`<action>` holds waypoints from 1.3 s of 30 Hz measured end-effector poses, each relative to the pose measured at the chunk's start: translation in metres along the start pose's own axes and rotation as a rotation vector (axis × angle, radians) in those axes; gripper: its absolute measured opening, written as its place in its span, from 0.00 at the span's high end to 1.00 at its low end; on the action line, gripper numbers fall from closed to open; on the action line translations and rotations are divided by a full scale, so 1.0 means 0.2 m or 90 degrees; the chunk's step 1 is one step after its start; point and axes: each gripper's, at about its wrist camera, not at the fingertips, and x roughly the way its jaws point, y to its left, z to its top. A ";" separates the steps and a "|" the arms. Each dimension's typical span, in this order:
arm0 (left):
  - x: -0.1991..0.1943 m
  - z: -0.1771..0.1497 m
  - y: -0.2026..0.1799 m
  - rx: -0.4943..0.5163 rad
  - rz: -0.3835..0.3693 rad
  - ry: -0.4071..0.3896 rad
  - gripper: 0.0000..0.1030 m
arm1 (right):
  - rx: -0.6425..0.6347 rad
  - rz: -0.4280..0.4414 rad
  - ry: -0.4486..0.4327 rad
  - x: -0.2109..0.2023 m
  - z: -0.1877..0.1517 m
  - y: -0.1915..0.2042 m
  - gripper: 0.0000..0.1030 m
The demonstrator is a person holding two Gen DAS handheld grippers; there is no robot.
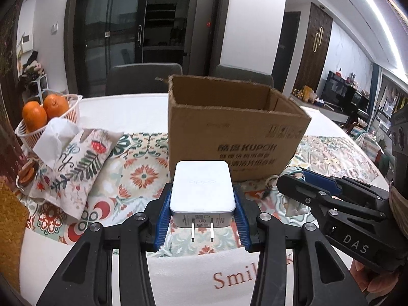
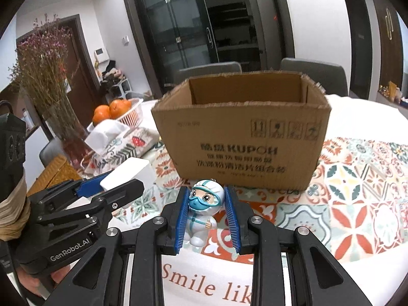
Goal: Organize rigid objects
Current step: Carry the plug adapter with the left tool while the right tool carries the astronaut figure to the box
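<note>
My left gripper (image 1: 202, 204) is shut on a white phone charger (image 1: 202, 191), prongs toward the camera, held above the patterned cloth in front of the open cardboard box (image 1: 237, 137). My right gripper (image 2: 206, 209) is shut on a small white toy figure with blue goggles and mask (image 2: 204, 209), just in front of the same box (image 2: 242, 140). The right gripper shows at the right of the left wrist view (image 1: 295, 181), with the figure (image 1: 293, 176) partly hidden. The left gripper (image 2: 119, 181) and the charger (image 2: 132, 173) show at the left of the right wrist view.
A white basket of oranges (image 1: 46, 112) and a fabric tissue pouch (image 1: 76, 163) lie left of the box. A vase of dried flowers (image 2: 48, 76) stands far left. A wicker piece (image 1: 10, 219) is at the left edge. Chairs (image 1: 142, 76) stand behind the table.
</note>
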 end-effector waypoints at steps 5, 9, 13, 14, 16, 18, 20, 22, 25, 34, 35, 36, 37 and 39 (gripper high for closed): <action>-0.04 0.06 -0.05 0.010 -0.006 -0.020 0.57 | -0.002 -0.007 -0.028 -0.09 0.04 -0.02 0.71; -0.06 0.12 -0.08 0.020 -0.011 -0.038 0.57 | -0.004 -0.010 -0.048 -0.14 0.08 -0.03 0.71; -0.08 0.19 -0.11 0.027 -0.013 -0.055 0.57 | -0.007 -0.013 -0.070 -0.19 0.14 -0.04 0.71; -0.09 0.21 -0.11 0.029 -0.013 -0.060 0.57 | -0.007 -0.014 -0.075 -0.20 0.16 -0.05 0.71; -0.09 0.24 -0.11 0.030 -0.014 -0.067 0.57 | -0.010 -0.016 -0.087 -0.22 0.20 -0.06 0.71; -0.09 0.29 -0.12 0.031 -0.015 -0.074 0.57 | -0.012 -0.019 -0.097 -0.23 0.23 -0.06 0.71; -0.09 0.32 -0.13 0.031 -0.016 -0.079 0.57 | -0.014 -0.021 -0.107 -0.25 0.27 -0.06 0.71; -0.09 0.36 -0.13 0.031 -0.018 -0.084 0.57 | -0.016 -0.023 -0.115 -0.26 0.30 -0.07 0.71; -0.08 0.40 -0.14 0.030 -0.020 -0.087 0.57 | -0.019 -0.027 -0.127 -0.27 0.35 -0.08 0.71; -0.04 0.50 -0.12 0.035 -0.022 -0.089 0.57 | -0.041 -0.044 -0.152 -0.28 0.50 -0.08 0.71; -0.03 0.51 -0.12 0.036 -0.019 -0.089 0.57 | -0.041 -0.045 -0.153 -0.28 0.51 -0.08 0.71; -0.02 0.52 -0.13 0.037 -0.018 -0.088 0.57 | -0.041 -0.046 -0.154 -0.27 0.52 -0.08 0.71; -0.02 0.53 -0.13 0.038 -0.017 -0.088 0.57 | -0.041 -0.046 -0.155 -0.27 0.54 -0.09 0.71; 0.00 0.55 -0.12 0.037 -0.014 -0.087 0.57 | -0.043 -0.048 -0.155 -0.25 0.56 -0.09 0.71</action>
